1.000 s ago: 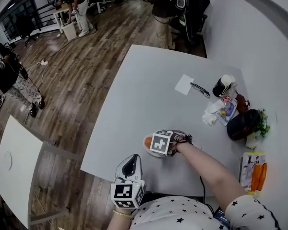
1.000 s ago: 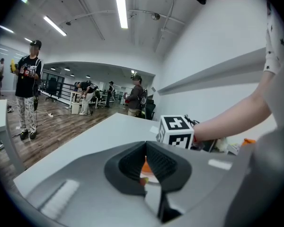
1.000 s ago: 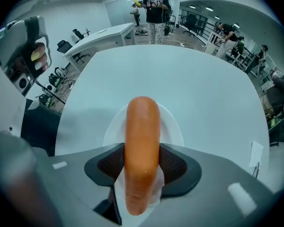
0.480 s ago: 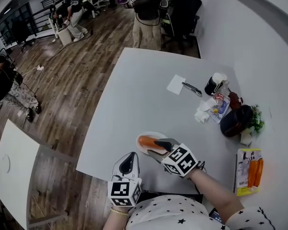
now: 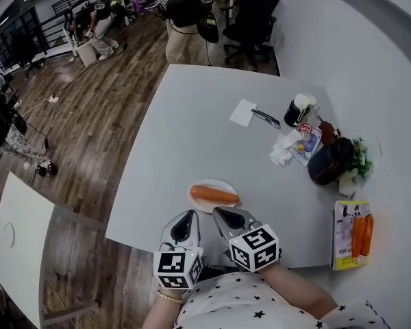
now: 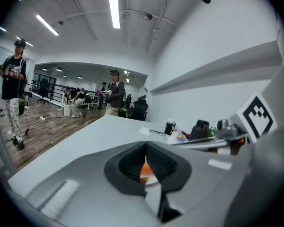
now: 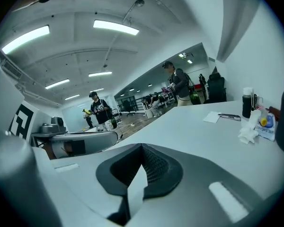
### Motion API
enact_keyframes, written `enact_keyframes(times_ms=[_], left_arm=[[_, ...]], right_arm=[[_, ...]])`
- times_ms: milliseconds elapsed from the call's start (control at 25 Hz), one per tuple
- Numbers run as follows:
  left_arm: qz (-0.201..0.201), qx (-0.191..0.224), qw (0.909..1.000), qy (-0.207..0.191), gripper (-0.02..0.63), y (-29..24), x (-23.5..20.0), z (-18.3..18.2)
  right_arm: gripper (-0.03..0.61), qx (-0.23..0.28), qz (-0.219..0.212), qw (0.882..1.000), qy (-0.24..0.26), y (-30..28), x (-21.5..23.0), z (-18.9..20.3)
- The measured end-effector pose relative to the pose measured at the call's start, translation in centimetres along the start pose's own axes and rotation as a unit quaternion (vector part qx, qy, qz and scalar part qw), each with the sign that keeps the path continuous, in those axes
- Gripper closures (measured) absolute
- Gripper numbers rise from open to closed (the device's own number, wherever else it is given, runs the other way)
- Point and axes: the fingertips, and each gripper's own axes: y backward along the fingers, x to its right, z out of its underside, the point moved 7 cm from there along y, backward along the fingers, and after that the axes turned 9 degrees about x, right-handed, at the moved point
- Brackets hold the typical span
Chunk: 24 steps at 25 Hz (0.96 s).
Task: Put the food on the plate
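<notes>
On the near plate the food now lies released, and we have drawn our right gripper back, jaws shut on nothing like those of our left gripper, so the task looks done.

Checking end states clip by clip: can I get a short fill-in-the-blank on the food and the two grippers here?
1. The orange food lies on the white ____.
2. The jaws of the right gripper are ____ (open or shut).
3. The left gripper is closed, and between its jaws there is ____.
Missing words: plate; shut; nothing.
</notes>
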Motion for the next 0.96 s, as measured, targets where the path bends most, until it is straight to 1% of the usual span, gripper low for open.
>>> enact_keyframes(times_ms=[560,960], left_arm=[[-0.007,-0.011,0.9999,-0.004,0.607,1.2,-0.4,-0.1],[0.000,-0.010,0.9999,-0.003,0.607,0.8,-0.3,-0.2]], right_arm=[[0.580,0.012,0.004,0.999,0.033,0.5,-1.9,-0.7],[0.580,0.019,0.014,0.999,0.037,0.9,-1.9,-1.1]])
